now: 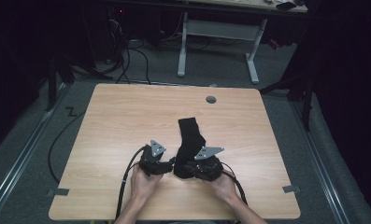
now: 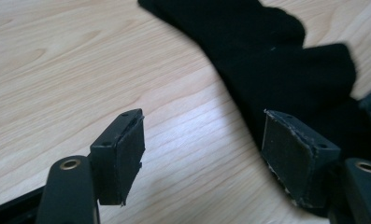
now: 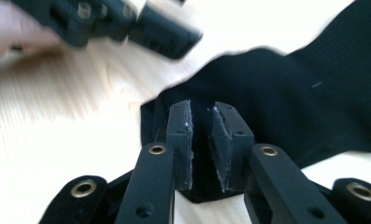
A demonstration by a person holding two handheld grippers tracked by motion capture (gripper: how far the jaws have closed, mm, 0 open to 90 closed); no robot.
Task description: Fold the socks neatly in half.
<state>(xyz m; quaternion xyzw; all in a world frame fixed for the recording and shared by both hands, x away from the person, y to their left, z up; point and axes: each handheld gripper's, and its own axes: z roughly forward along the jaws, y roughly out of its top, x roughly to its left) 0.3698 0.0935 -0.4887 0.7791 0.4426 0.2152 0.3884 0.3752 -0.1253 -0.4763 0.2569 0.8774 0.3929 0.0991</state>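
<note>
1. A black knitted fabric sock [image 1: 189, 140] lies on the light wooden rectangular table [image 1: 127, 116], near the person's edge, its far end pointing away; its near end lies between the two grippers.
2. The left gripper [image 2: 202, 156] is just beside the sock's near end, jaws spread wide over bare wood; one pad [image 2: 290, 156] is at the cloth's edge.
3. The right gripper [image 3: 202, 147] sits over the sock's near end, jaws almost pressed together; whether cloth is pinched between them I cannot tell.

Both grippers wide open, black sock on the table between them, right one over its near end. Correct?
Not quite. The left gripper is wide open, but the right gripper is nearly closed over the sock's near end, as the right gripper view shows.
</note>
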